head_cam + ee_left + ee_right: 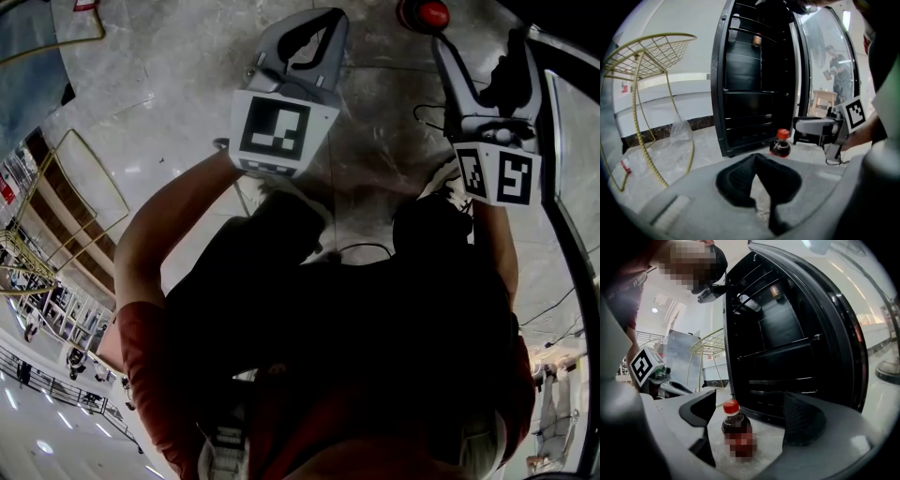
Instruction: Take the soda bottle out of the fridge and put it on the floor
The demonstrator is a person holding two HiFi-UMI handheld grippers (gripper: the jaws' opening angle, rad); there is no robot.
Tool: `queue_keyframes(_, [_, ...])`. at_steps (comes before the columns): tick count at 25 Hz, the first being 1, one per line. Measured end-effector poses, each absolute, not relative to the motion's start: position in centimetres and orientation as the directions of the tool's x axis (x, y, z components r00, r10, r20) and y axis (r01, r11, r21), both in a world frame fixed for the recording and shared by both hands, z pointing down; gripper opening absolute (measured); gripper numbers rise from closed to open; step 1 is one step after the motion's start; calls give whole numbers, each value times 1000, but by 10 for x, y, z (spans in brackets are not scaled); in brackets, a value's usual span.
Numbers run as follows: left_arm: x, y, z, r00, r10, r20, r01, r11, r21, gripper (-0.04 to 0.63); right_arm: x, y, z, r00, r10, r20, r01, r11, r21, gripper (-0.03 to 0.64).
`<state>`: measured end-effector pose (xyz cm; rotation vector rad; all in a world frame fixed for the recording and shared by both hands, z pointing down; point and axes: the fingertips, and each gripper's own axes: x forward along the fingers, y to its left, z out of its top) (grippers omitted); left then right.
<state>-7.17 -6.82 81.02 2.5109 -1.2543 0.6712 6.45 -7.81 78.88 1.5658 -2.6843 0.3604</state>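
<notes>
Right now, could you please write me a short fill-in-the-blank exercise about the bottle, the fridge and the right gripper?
1. The soda bottle stands upright on the ____.
2. Its cap is ____.
3. The right gripper has its fingers ____, with the bottle between them.
4. Behind the bottle, the black ____ stands open.

Missing words: floor; red; open; fridge.

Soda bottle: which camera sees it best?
The right gripper view: the soda bottle stands close up on the floor, cap to base. The left gripper view shows it small and farther off. The head view catches only its red cap.
</notes>
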Motion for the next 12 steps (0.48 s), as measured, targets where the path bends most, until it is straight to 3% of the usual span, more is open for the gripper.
queue_keyframes(12, [-71,-67,814,520,-685,510,-804,-595,20,-1,85,-58,833,-412,-876,251,-909,375,-184,437])
